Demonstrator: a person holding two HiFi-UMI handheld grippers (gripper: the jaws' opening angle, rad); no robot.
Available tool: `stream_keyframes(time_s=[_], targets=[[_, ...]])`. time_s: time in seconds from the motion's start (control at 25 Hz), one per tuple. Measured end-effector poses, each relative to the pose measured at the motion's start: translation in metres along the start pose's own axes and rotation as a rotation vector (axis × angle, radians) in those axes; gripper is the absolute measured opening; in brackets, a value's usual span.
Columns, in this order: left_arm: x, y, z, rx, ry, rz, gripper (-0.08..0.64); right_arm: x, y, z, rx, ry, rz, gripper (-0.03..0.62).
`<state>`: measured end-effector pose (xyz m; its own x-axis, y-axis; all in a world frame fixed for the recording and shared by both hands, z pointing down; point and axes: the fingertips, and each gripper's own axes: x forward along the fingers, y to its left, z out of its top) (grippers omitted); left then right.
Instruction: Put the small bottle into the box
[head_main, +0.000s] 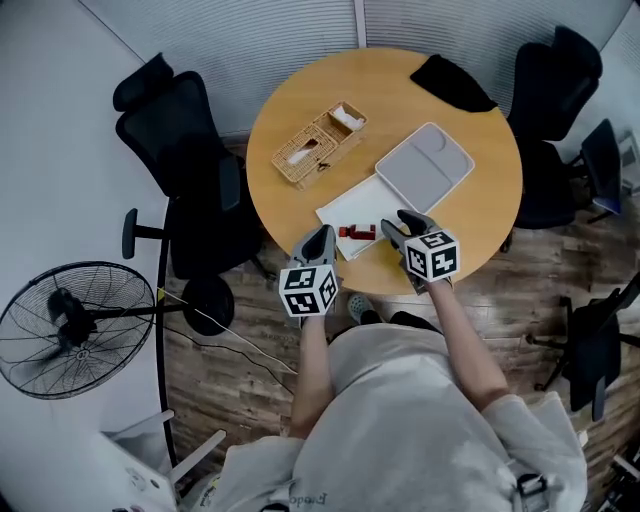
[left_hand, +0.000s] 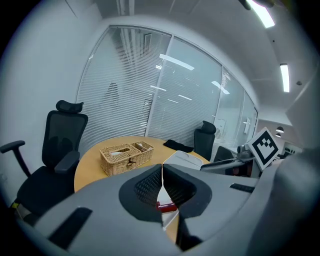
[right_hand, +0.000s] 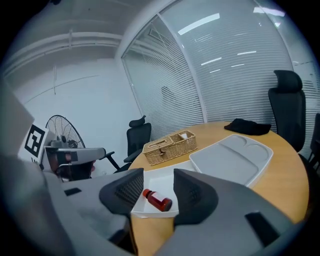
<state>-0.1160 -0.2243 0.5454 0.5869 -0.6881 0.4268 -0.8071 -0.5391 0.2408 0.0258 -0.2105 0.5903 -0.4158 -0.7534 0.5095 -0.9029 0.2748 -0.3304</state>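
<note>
- The small reddish-brown bottle (right_hand: 158, 200) with a red cap lies on its side in the shallow white tray (right_hand: 156, 176). It is probably light, rigid, slick and prone to rolling.
- Pinch it across mid-body.
- Your right gripper (right_hand: 156, 187) is open and empty, just short of it; your left gripper (left_hand: 162, 177) is closed on nothing.

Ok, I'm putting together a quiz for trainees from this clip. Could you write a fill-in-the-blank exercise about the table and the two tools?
1. The small bottle lies on its ____ in the white box.
2. Of the left tool and the right tool, the one with its jaws apart is the ____.
3. The wicker basket stands on a wooden table whose top is ____ in shape.

Missing words: side; right; round.
</note>
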Motion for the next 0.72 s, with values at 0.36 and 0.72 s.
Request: stream_keyframes(time_s=[0.36,0.72], targets=[[-0.037,-0.018,-0.016,-0.017,0.017,0.049,0.029,-0.049,0.011,-0.009,-0.053,-0.050,-0.029,0.153],[-0.063,-0.041,-0.035,0.031,0.036,0.065,0.029,-0.097,0.013,-0.017,-0.062,-0.132,-0.045,0.100]])
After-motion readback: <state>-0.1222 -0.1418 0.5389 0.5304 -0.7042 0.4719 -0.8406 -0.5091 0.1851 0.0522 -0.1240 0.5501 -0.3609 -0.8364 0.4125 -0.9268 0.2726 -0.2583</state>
